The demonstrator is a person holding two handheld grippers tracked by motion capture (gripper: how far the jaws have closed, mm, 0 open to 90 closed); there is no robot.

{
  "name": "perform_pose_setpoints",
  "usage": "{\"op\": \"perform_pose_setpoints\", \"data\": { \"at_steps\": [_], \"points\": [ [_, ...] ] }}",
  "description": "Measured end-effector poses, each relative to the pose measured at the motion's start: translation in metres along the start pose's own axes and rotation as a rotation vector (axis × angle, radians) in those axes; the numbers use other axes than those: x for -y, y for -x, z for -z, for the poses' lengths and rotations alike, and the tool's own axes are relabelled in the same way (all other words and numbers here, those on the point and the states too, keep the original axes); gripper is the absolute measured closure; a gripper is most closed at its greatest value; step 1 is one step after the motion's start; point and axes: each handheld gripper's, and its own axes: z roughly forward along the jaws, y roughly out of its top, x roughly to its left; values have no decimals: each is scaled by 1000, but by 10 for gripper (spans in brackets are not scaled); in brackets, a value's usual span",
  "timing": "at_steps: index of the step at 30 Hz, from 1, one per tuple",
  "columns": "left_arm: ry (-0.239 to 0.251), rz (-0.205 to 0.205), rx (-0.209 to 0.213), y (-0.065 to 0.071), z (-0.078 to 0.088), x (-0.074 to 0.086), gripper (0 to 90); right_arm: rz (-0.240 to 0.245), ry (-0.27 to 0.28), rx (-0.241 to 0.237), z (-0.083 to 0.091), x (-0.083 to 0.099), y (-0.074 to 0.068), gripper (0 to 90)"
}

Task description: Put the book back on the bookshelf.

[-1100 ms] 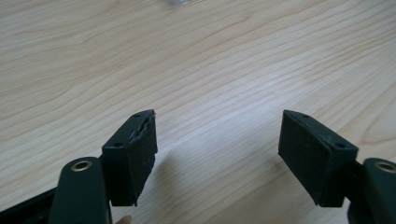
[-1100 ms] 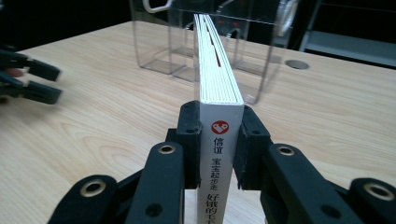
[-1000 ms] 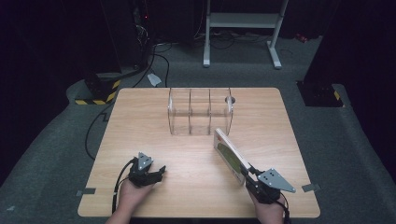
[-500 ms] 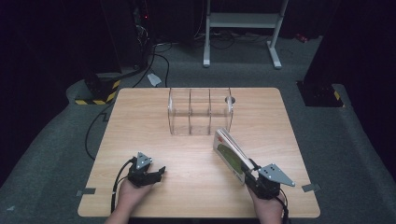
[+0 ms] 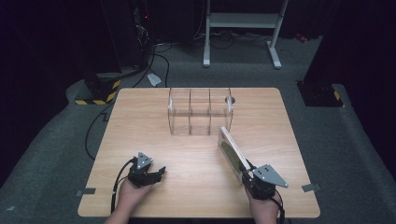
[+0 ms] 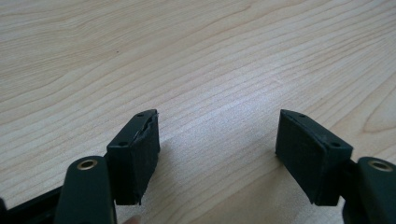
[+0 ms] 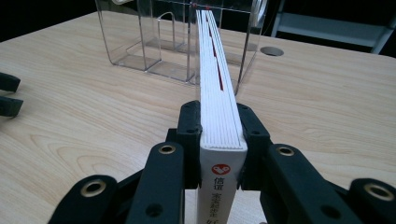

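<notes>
White-paged book (image 7: 215, 84), upright, red-marked.

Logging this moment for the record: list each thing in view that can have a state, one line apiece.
Book: clamped on edge between the right gripper's jaws, far end near the organiser.
Clear organiser: upright on the table, its compartments empty.
Right gripper: shut on the book.
Left gripper: open, nothing between its jaws, low over bare wood.
</notes>
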Motion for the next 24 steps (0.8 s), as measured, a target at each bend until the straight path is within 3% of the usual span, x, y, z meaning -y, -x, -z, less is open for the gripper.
{"op": "perform_pose_setpoints", "data": {
  "at_steps": [11,24],
  "points": [
    [3,-5,7,0,0,0,309,6,49,41,-4,-26,-3,756],
    [6,-10,20,0,1,0,309,-11,92,68,-33,-58,-4,754]
  ]
}}
